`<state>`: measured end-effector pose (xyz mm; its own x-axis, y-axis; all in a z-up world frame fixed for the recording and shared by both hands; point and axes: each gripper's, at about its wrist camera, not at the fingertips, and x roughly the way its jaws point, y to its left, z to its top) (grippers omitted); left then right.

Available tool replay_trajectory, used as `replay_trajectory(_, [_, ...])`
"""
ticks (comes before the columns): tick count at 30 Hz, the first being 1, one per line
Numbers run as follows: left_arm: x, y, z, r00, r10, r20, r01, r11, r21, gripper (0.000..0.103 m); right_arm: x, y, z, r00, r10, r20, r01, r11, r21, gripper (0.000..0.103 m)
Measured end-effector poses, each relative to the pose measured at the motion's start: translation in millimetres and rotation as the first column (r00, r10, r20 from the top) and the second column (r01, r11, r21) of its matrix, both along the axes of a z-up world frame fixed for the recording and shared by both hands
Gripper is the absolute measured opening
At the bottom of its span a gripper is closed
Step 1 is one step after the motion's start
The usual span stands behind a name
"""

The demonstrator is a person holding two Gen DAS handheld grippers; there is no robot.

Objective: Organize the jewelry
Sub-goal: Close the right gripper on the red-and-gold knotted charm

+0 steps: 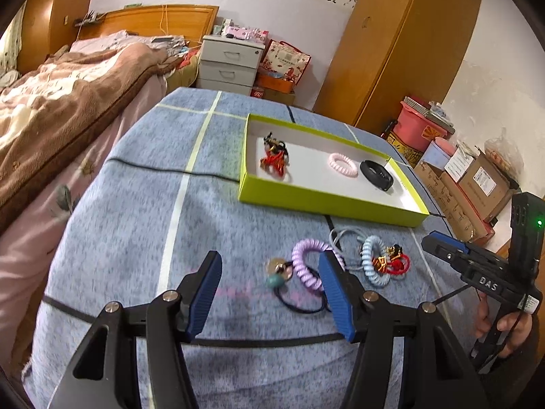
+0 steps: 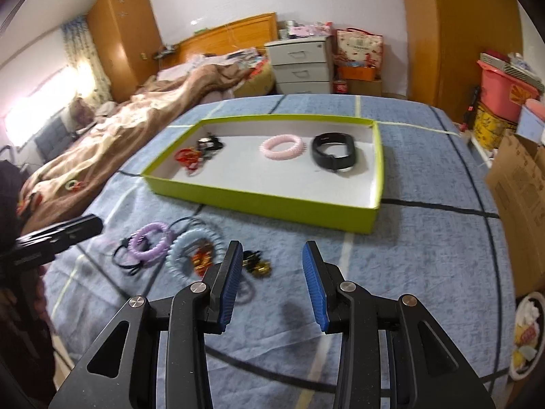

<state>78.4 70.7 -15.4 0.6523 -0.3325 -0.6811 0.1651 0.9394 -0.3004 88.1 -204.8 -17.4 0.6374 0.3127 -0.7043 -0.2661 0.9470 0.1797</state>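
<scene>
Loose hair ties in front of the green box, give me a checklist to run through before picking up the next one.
1. Left gripper open and empty: ok.
2. Right gripper open and empty: ok.
3. Green box has bare floor between the red charm piece and pink coil tie: ok.
4. Purple coil tie lies free of the others: not ok, a black elastic crosses it.
5. Blue coil tie free: not ok, a red knot charm lies on it.
6. Charms attached to ties: cannot tell.
</scene>
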Motion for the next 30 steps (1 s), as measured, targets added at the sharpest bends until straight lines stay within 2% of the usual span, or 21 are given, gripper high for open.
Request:
replay_trajectory(9, [-5, 1, -5, 1.000, 0.017, -0.014, -0.017, 1.000, 0.001, 0.061, -7, 40, -1, 0.989, 0.143, 0.034, -0.141, 0.988, -0.055, 0.038])
replay_trajectory(21, [-1, 5, -13, 0.999, 0.025, -0.042, -0.025, 1.000, -0.001, 0.061, -1, 74, -19, 0.970, 0.240, -0.021, -0.240, 0.952, -0.190, 0.037])
replay_trajectory(25, [-1, 4, -13, 0.999, 0.022, -0.043, -0.022, 1.000, -0.003, 0.061, 0, 75, -26, 0.972, 0.233, -0.041, -0.237, 0.950, -0.205, 0.033])
replay_trajectory(30, [0, 4, -13, 0.999, 0.026, -0.042, -0.026, 1.000, 0.000, 0.061, -4, 76, -25, 0.973, 0.227, -0.041, -0.230, 0.945, -0.232, 0.022])
